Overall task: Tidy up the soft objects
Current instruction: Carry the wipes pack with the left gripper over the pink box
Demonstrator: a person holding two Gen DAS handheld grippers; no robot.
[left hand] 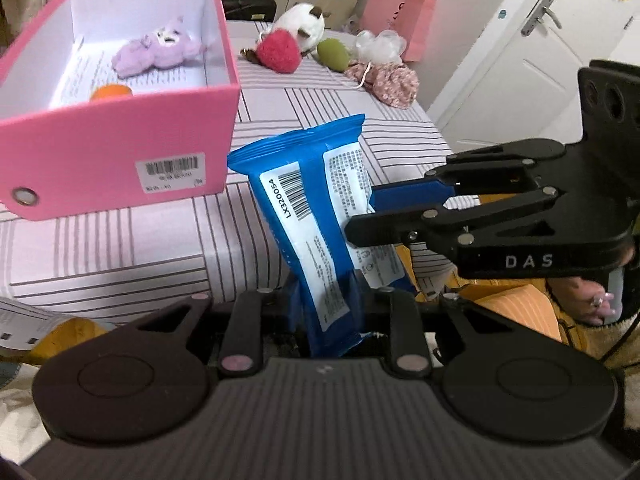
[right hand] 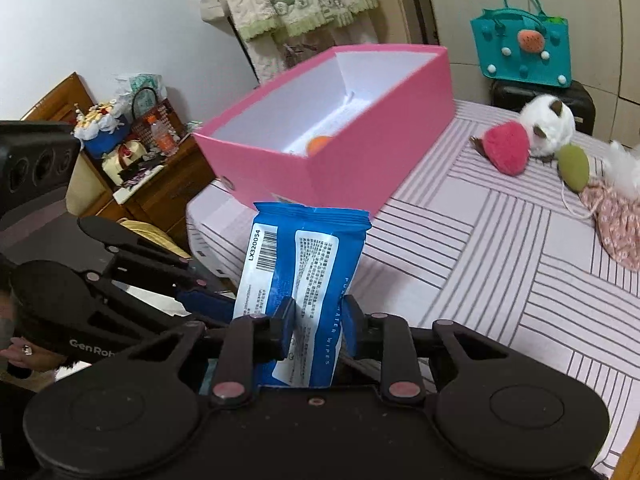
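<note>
Blue wipes pack (left hand: 316, 216), lifted clear of the bed (left hand: 120, 248) and pinched from two sides at once. Left hand-held gripper (left hand: 326, 300) clamped on the bottom seam; right hand-held gripper (right hand: 318, 330) clamped across the lower half, reaching in from the right in the left wrist view. Probably held by both because the pack is limp and sags (a single pinch at one end would let it fold). Upright, label and barcode outward, just in front of the pink box (left hand: 120, 136), likely on its way over that near wall.

Pink box open-topped on the bed, already carrying one purple plush (left hand: 158, 50) and one orange ball (left hand: 111, 91), so sorted things seemingly go there.

Left outside, grouped near the bed's far edge: one red plush strawberry (left hand: 279, 51), one white plush cat (left hand: 304, 24), one green pad (left hand: 333, 54), one white fluffy thing (left hand: 380, 46), one floral cloth (left hand: 386, 80). Five loose, two boxed, one in the air.

One teal bag (right hand: 518, 48) beyond the bed, apart from the rest (not obviously part of the sorting).
</note>
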